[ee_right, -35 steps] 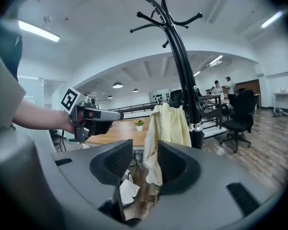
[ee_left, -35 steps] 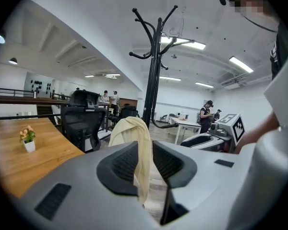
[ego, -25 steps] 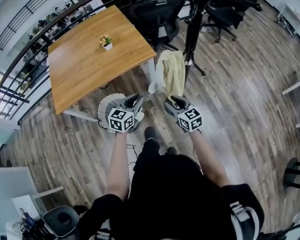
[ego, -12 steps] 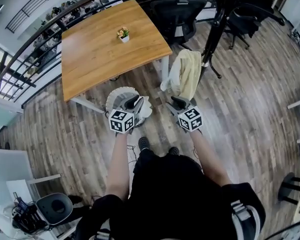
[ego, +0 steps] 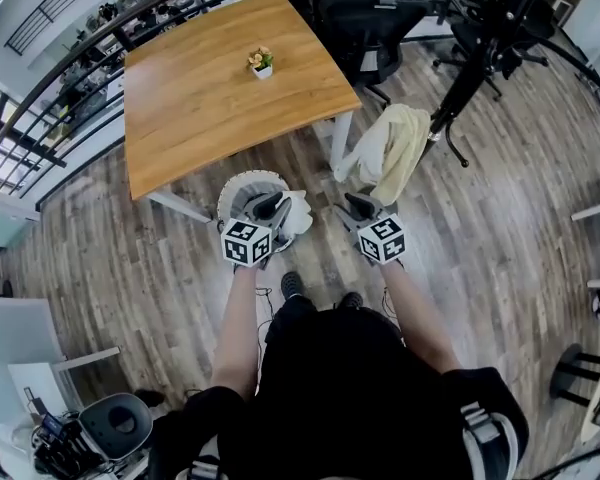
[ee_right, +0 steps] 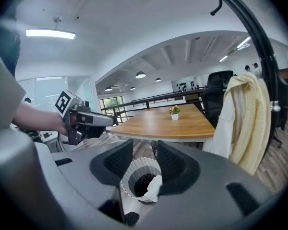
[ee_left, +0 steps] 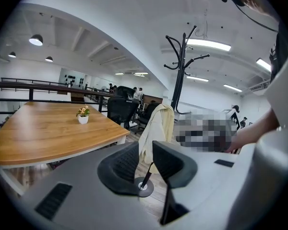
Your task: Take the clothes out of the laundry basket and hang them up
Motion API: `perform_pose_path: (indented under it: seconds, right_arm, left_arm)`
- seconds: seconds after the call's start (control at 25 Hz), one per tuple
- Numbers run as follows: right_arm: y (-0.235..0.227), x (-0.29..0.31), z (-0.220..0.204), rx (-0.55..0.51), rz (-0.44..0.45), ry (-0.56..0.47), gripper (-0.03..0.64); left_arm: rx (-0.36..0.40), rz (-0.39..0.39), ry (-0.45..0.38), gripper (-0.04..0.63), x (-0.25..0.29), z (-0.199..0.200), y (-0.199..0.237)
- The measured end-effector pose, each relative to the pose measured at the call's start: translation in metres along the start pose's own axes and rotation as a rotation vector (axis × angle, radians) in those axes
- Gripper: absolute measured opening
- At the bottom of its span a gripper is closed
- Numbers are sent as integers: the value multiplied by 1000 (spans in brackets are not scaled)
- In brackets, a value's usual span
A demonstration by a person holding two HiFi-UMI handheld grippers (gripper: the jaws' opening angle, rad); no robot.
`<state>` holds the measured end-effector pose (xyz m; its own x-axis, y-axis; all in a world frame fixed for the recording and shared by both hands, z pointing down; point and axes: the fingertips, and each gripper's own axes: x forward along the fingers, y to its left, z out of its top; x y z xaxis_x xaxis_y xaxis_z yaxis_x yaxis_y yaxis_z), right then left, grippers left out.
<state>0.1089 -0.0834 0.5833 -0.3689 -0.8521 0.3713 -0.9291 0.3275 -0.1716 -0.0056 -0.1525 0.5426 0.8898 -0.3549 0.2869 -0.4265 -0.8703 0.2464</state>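
**Left gripper.** The left gripper (ee_left: 145, 152) has its jaws a small way apart, with a narrow gap between the ribbed pads. Nothing lies in the gap and the pads touch nothing. In the head view its jaw tips hang over the near rim of the laundry basket (ego: 242, 183).

**Right gripper.** The right gripper (ee_right: 144, 152) has its jaws somewhat wider apart and is also empty. The right gripper view shows the basket through the gap, lying beyond the jaws and clear of the pads. In the head view this gripper hangs over bare floor, to the right of the basket.

**Clothes.** A white cloth (ego: 298, 213) is draped over the basket's right rim, between the two grippers. A cream garment (ego: 392, 153) hangs on the black coat stand (ego: 472, 78), beyond the right gripper and apart from it. The wooden table (ego: 210, 88) stands behind the basket.

**Change from the earlier frames.**
- Both jaw openings are unchanged.
- Both grippers sit at about the same place in the head view.
- The basket, formerly mostly hidden behind the left gripper, now shows most of its rim.
- The garment and the stand have shifted to the right in the head view.
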Motion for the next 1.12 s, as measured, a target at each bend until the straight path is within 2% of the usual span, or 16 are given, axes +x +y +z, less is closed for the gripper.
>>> perform_pose_path:
  seconds: [0.24, 0.56, 0.88, 1.12]
  right_arm:
    - [14, 32, 2, 19, -32, 12, 170]
    - [23, 74, 12, 45, -91, -6, 170]
    - [30, 101, 13, 66, -151, -8, 169]
    - [39, 119, 8, 44, -148, 21, 169]
  left_arm:
    - [2, -40, 34, 101, -8, -7, 31]
    - [24, -95, 47, 101, -8, 2, 79]
    - [48, -160, 72, 101, -8, 0, 104]
    - [36, -163, 76, 101, -15, -8, 121]
